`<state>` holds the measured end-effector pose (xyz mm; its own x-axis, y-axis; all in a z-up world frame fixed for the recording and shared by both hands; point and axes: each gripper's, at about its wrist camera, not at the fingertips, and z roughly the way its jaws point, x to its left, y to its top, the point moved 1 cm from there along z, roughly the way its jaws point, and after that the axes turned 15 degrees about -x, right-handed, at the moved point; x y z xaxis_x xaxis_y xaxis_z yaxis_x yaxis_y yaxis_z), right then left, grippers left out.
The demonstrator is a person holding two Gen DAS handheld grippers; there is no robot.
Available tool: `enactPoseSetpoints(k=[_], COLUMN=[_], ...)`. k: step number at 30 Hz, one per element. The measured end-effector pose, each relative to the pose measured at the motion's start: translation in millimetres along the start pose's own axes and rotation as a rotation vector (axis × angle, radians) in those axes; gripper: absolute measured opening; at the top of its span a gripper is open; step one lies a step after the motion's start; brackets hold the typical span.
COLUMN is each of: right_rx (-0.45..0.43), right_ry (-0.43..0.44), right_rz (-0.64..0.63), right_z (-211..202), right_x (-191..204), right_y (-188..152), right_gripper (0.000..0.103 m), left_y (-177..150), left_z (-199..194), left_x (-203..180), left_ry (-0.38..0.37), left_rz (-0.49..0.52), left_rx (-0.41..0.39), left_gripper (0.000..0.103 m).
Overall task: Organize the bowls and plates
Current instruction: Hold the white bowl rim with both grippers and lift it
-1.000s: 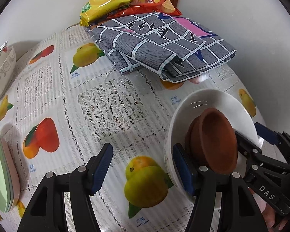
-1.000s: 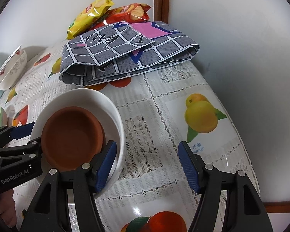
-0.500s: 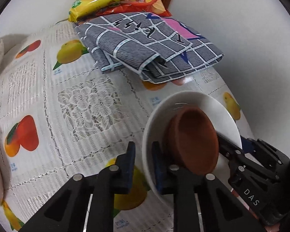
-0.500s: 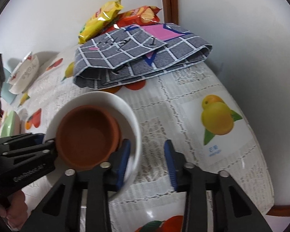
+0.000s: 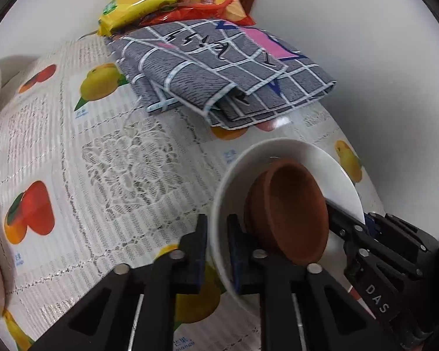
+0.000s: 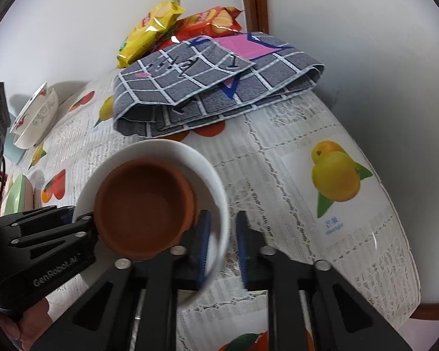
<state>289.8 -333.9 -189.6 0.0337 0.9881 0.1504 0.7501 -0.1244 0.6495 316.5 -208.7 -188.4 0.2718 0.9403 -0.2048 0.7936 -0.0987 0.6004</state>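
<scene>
A white bowl [image 5: 301, 158] holds a brown clay bowl [image 5: 292, 207] inside it. My left gripper [image 5: 218, 248] is shut on the white bowl's near rim. My right gripper [image 6: 222, 242] is shut on the opposite rim of the white bowl [image 6: 172, 152]; the brown bowl [image 6: 143, 201] sits inside. Both bowls tilt and sit just above the tablecloth. A patterned white bowl [image 6: 35, 117] stands at the far left. Stacked green and pink plates [image 6: 17, 196] lie left of the bowls.
A folded grey checked cloth [image 5: 219, 70] lies behind the bowls, with yellow [image 5: 143, 0] and red [image 5: 207, 5] snack bags behind it in the wall corner. The fruit-print tablecloth [image 5: 87, 161] covers the table; its right edge [image 6: 395, 234] is close.
Both grippers have closed from wide open onto opposite rims of the white bowl. The bowl has tipped and risen slightly.
</scene>
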Motion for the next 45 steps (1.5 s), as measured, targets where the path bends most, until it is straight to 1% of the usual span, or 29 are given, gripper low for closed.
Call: enactPoseSetpoints(k=[7, 18, 28, 36, 40, 45], right_rx=[-0.037, -0.048, -0.084, -0.120, -0.142, -0.156], right_ry=[-0.036, -0.014, 0.015, 0.038, 0.047, 0.058], right_rz=[-0.003, 0.008, 0.004, -0.004, -0.016, -0.022], right_z=[-4.8, -20.5, -49.7, -73.9, -86.0, -97.1], right_x=[4.7, 20.0, 47.5, 70.3, 81.4, 91.2], right_y=[-0.2, -3.4, -1.8, 5.4, 7.6, 10.1], right_gripper=[0.011, 0.011, 0.012, 0.012, 0.012, 0.012], left_y=[-3.0, -13.7, -15.1, -9.5, -6.5, -5.9], left_z=[-2.7, -31.0, -79.3, -107.6, -123.2, -136.9], left_x=[3.3, 17.8, 35.1, 44.8, 48.8, 55.0], left_ry=[-0.007, 0.010, 0.030, 0.051, 0.060, 0.065], left_rz=[-0.003, -0.025, -0.031, -0.047, -0.045, -0.062], left_rx=[-0.012, -0.014, -0.061, -0.087, -0.116, -0.123], left_gripper=[0.012, 0.012, 0.012, 0.011, 0.011, 0.011])
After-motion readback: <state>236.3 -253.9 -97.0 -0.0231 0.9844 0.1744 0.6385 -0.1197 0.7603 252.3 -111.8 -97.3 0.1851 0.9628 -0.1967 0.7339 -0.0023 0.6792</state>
